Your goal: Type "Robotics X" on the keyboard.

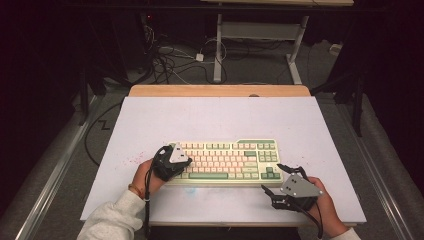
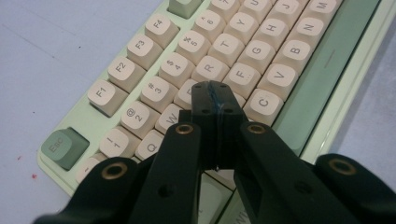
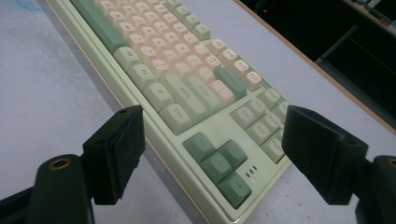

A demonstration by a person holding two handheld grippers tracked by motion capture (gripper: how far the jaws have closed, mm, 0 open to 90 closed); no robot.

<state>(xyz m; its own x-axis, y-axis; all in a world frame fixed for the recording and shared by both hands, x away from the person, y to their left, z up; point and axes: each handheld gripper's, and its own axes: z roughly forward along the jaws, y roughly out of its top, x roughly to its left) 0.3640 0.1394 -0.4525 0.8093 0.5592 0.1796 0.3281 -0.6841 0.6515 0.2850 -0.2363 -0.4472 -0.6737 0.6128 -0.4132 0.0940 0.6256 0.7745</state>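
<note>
A pale green keyboard (image 1: 225,161) with cream and green keys lies across the white board (image 1: 215,117). My left gripper (image 1: 185,163) is over its left end, held by a hand in a white sleeve. In the left gripper view the keyboard (image 2: 140,51) shows its letter and function rows, and the left gripper (image 2: 215,95) is shut with nothing between its tips, which sit just above the letter keys near E and D. I cannot tell if they touch a key. My right gripper (image 1: 276,179) stands open by the keyboard's front right corner. In the right gripper view, the right gripper (image 3: 219,151) frames the arrow keys (image 3: 219,163).
The board's far wooden edge (image 1: 220,90) borders a floor with tangled cables (image 1: 170,60) and a desk frame (image 1: 260,35). Metal rails (image 1: 60,165) run along both sides of the table. Bare board lies behind and beside the keyboard.
</note>
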